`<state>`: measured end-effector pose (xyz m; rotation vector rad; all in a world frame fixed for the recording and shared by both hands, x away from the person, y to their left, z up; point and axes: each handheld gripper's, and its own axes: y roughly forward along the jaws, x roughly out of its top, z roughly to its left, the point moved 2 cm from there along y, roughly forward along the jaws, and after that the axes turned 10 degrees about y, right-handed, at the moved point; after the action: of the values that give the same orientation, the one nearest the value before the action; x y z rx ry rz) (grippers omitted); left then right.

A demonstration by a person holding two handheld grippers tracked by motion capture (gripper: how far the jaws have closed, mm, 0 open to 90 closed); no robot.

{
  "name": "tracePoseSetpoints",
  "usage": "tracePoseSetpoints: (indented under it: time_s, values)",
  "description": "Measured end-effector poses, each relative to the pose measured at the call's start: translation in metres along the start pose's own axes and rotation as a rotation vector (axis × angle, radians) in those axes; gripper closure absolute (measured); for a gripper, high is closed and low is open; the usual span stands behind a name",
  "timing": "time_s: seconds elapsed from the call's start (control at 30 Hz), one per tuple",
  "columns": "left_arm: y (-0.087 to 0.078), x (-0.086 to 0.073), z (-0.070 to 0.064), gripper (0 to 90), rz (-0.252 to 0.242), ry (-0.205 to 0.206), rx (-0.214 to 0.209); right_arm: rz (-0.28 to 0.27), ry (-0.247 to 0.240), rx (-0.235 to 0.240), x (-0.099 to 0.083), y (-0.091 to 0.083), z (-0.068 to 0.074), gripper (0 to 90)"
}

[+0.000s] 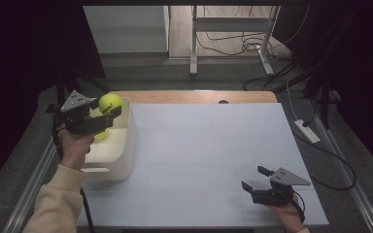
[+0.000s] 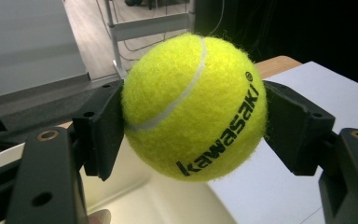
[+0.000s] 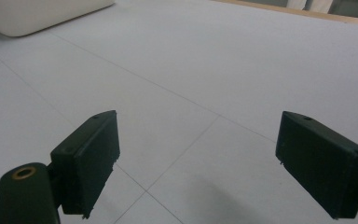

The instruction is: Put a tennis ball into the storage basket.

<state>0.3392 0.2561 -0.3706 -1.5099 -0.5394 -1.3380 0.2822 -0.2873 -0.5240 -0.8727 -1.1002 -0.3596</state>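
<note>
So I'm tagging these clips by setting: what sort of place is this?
Likely a lab or test workspace, not a home: a white-topped table on a grey floor, loose cables by a metal desk frame, dark surroundings.

I count two tennis balls: one tennis ball (image 1: 110, 102) raised above the bin, and a second ball (image 1: 102, 134) lying inside it, partly hidden. I see one white bin (image 1: 124, 150) on the one worktop (image 1: 209, 155). I have two hand-held grippers: the left hand-held gripper (image 1: 108, 113) and the right hand-held gripper (image 1: 255, 178), each with two black jaws, four jaws in all. Each carries one grey three-cornered plate, so two plates. Two hands come in from below.
</note>
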Motion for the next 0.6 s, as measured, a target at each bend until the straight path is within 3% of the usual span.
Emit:
tracePoseSetpoints:
  time_s: [0.3,0.6]
  values:
    - [-0.005,-0.009,0.012,27.2,0.034,-0.015,0.04,0.001,0.0,0.0,0.0,0.0,0.0,13.3]
    - [-0.004,-0.021,0.03,27.2,0.08,-0.054,0.077,0.003,-0.002,0.0,0.0,0.001,0.0,13.3]
